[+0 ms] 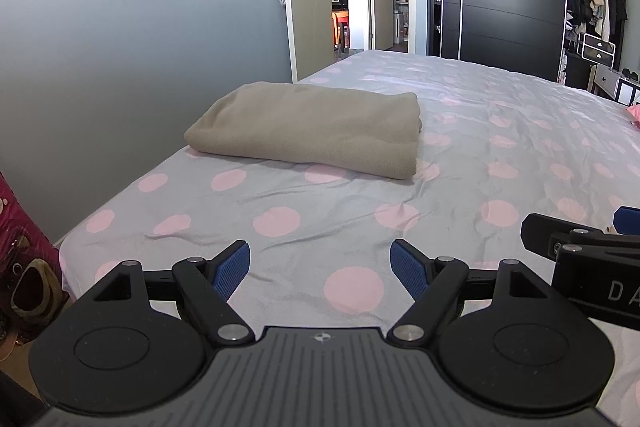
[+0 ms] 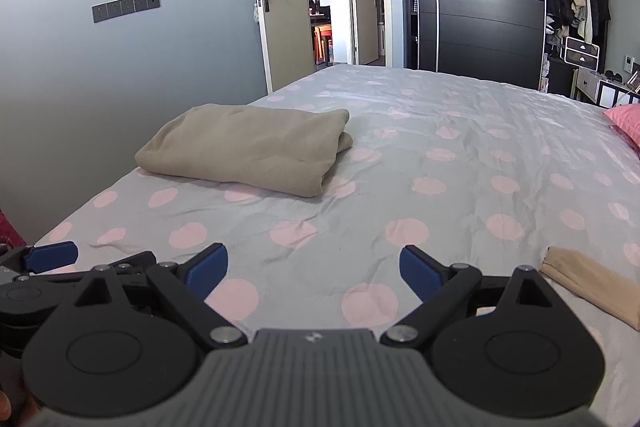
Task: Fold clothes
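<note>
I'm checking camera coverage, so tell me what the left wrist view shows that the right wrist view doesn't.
Only the left wrist view shows the dark red patterned bag beside the bed. Only the right wrist view shows the small flat tan folded cloth at lower right and the pink pillow. Both show the folded beige fleece garment on the grey bedsheet with pink dots, the open left gripper and the open right gripper.
</note>
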The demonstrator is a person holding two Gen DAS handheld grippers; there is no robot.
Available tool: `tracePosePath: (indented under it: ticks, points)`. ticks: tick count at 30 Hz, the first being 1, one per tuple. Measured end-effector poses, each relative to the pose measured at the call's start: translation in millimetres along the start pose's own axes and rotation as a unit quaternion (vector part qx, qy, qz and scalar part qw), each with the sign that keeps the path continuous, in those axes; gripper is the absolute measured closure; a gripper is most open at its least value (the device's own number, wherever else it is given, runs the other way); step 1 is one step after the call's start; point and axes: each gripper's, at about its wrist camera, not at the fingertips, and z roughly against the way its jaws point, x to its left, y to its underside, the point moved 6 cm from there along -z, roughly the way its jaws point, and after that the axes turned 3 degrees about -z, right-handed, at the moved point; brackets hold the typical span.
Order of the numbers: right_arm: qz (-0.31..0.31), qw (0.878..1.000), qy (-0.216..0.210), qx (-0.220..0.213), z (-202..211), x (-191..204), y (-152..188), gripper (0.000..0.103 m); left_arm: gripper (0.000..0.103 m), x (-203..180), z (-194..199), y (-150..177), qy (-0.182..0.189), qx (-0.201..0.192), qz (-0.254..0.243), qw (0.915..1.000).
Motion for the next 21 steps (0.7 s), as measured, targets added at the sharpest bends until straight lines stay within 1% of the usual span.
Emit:
tracePosePath:
  ticks: [21]
  points:
    - [-0.004, 1.000, -0.005, 0.010, -2.8, -2.6, 2.7, 0.009, 0.026, -3.9, 2.3, 3.0, -0.008, 0.003, -0.006, 0.9999]
